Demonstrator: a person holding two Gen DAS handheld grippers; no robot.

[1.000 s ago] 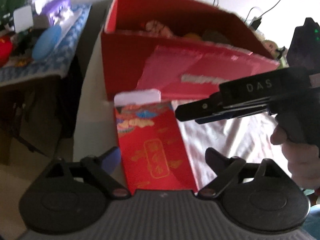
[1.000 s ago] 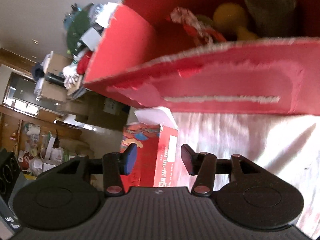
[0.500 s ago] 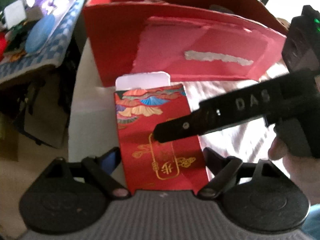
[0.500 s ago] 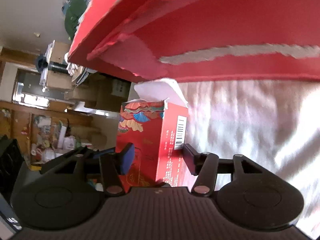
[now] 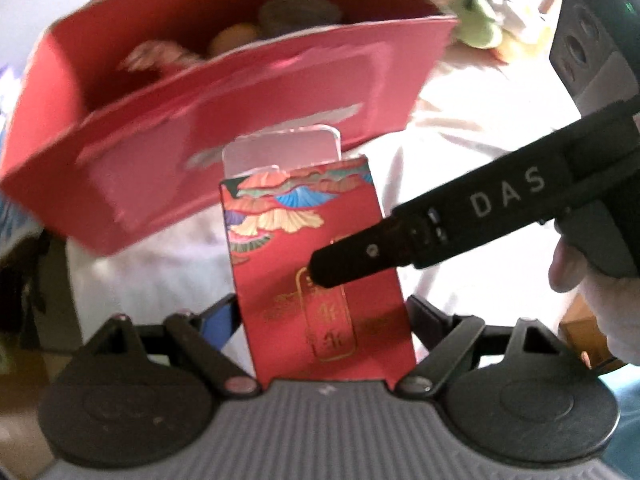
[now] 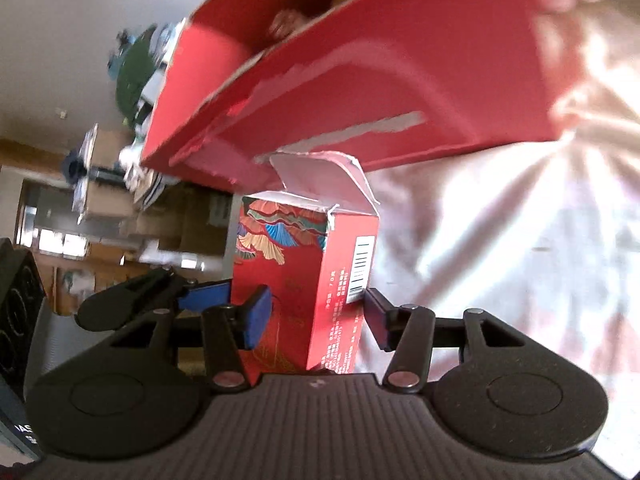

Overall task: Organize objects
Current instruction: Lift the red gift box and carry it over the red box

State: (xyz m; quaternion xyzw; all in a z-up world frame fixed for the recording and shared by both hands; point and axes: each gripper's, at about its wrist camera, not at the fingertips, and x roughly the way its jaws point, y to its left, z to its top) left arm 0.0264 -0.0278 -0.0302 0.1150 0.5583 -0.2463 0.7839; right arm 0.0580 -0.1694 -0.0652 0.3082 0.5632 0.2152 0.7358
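upright, small red carton (image 5: 320,272) stood on its long axis, white flap up, left gripper (image 5: 324,320) and right gripper (image 6: 316,312) both clamped on it

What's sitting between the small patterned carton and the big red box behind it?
Only the carton's own raised white flap and a strip of white cloth. The small patterned carton stands just before the big red box, shown in both wrist views.

Ahead of my tools I see a white cloth (image 6: 500,240) over the table, glaring with sunlight. Off to my right tool's left, a pale wall (image 6: 80,8), wooden cabinets (image 6: 48,232) and stacked cardboard boxes (image 6: 108,200), blurred.
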